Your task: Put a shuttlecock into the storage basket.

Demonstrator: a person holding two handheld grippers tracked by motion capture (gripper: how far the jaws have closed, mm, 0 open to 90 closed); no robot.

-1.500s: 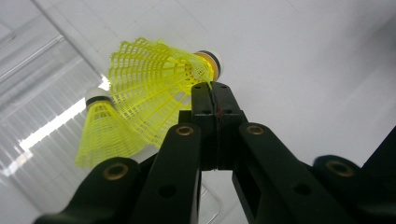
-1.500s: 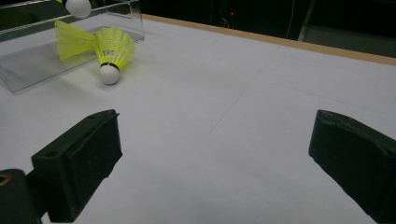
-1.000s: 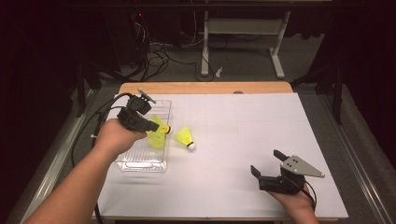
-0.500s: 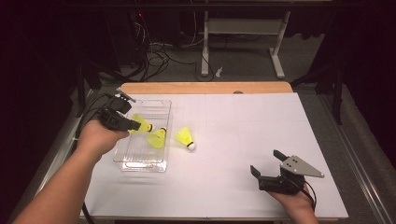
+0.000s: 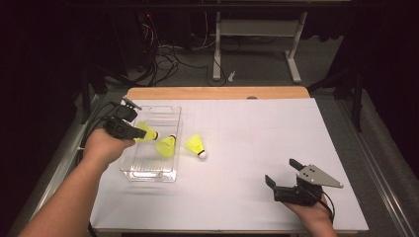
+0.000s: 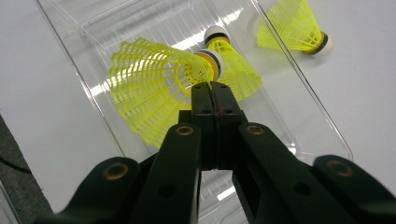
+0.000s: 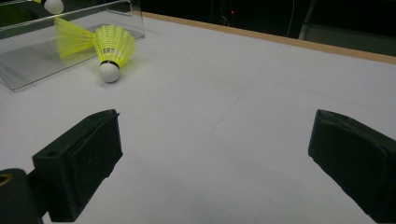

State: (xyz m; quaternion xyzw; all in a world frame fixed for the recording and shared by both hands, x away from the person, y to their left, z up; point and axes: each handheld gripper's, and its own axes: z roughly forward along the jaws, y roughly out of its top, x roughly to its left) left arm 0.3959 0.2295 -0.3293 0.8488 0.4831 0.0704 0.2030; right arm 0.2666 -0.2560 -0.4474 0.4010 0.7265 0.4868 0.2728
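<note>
White table cover (image 5: 257, 148), clear plastic tray (image 5: 163, 109) at its left. Right gripper (image 5: 289, 178) near the front edge, jaws spread wide. Left gripper (image 5: 140, 132) clenched on a yellow shuttlecock (image 6: 154, 93) above the tray; a second (image 5: 166, 146) inside, a third (image 5: 196, 146) just beside it.

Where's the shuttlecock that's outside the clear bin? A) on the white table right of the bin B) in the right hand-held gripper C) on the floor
A: that shuttlecock lies on the white table just right of the clear bin.
</note>
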